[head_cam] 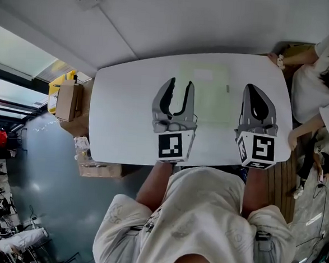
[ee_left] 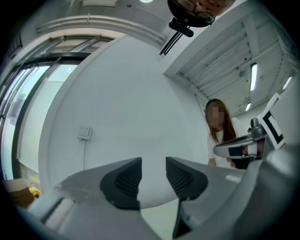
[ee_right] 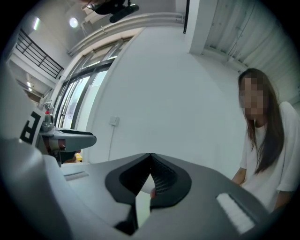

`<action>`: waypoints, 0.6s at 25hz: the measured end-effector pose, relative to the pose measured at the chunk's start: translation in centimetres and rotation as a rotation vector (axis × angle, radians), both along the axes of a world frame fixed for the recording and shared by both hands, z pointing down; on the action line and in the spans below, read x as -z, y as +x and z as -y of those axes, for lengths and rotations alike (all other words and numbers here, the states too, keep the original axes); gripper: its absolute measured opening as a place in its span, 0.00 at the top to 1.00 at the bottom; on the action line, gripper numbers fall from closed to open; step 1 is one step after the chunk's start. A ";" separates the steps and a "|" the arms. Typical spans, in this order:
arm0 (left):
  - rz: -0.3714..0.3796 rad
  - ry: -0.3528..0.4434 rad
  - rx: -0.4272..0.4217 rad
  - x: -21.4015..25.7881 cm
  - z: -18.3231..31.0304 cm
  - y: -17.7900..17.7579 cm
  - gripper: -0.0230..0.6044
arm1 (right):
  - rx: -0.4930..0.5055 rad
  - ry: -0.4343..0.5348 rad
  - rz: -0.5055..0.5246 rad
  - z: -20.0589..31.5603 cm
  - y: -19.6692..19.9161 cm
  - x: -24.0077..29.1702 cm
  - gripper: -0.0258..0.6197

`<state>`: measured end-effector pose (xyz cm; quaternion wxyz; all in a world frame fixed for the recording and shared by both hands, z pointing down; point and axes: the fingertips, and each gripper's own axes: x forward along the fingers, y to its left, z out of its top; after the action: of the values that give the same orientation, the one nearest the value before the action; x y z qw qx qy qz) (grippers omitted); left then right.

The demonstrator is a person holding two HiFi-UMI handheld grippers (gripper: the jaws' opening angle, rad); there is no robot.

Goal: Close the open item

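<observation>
White table (head_cam: 121, 114) fills the head view. On it, beyond and between the grippers, lies a pale green flat thing, perhaps a folder (head_cam: 211, 103). It is too faint to tell open from shut. Neither gripper touches it; both hang above the table. The left gripper (head_cam: 180, 82) has its jaws apart and empty, and the right gripper (head_cam: 253, 89) has its tips together on nothing. By my reading, the closing is either done or not begun.

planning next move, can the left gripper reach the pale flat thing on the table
Probably yes: left gripper, fingers apart, is right by the pale flat item; nothing lies between.
</observation>
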<state>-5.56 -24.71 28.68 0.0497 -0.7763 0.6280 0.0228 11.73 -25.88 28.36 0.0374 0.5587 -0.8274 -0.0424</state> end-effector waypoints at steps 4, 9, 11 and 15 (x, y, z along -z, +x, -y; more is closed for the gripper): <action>-0.004 0.036 0.024 1.5 -0.3 -0.1 0.69 | 0.001 0.067 0.003 -0.4 0.0 1.0 0.96; 0.029 0.085 -0.011 2.1 -1.1 1.1 0.70 | 0.046 0.149 0.052 -1.2 -0.4 2.5 0.96; 0.037 0.082 -0.003 1.9 -1.3 1.2 0.70 | 0.055 0.164 0.057 -1.4 -0.6 2.5 0.96; 0.049 0.074 0.039 1.9 -1.4 1.1 0.78 | 0.068 0.161 0.060 -1.4 -0.5 2.5 0.96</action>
<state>-4.50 -23.32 26.81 0.0942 -0.7619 0.6403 0.0260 11.22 -24.45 25.87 -0.0339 0.5326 -0.8406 -0.0931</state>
